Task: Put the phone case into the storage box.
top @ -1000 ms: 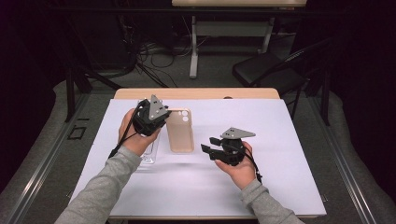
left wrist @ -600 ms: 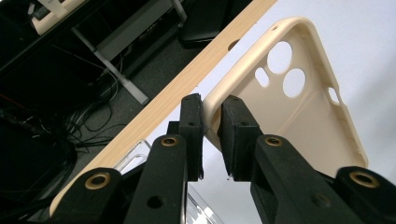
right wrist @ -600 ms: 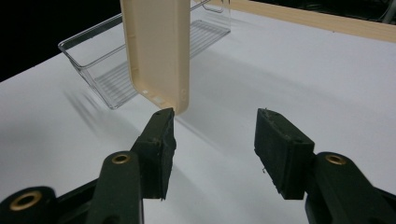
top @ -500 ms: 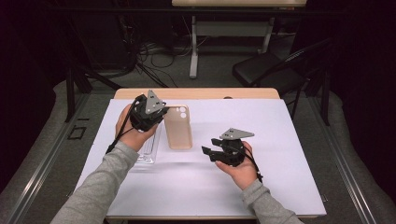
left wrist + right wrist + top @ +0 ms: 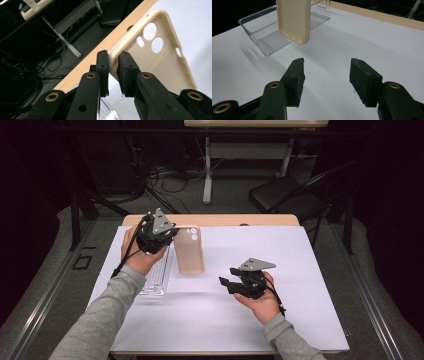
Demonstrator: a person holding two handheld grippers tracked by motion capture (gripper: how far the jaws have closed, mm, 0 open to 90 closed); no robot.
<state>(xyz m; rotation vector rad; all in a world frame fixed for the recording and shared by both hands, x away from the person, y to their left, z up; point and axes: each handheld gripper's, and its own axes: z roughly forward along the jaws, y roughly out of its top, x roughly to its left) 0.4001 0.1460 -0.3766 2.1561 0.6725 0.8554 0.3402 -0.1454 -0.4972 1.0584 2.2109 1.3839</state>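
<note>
A beige phone case (image 5: 189, 252) with camera cut-outs hangs tilted above the white table, its hollow side showing in the left gripper view (image 5: 160, 62). My left gripper (image 5: 166, 238) is shut on the case's rim at a top corner, and the pinch is seen close up in the left gripper view (image 5: 113, 57). The case's lower end (image 5: 293, 20) floats clear of the table. My right gripper (image 5: 226, 284) stands open, low over the table's middle to the right of the case, with nothing between its jaws (image 5: 327, 68).
A clear plastic tray (image 5: 156, 279) lies on the white sheet under my left forearm; its walls (image 5: 257, 35) stand behind the case. The wooden table edge (image 5: 225, 220) runs along the far side. Beyond it are a dark chair (image 5: 280, 195) and cables on the floor.
My left gripper has drawn the phone case up and slightly toward the far edge, lifting it off the sheet. The right gripper has stayed in place, still open.
</note>
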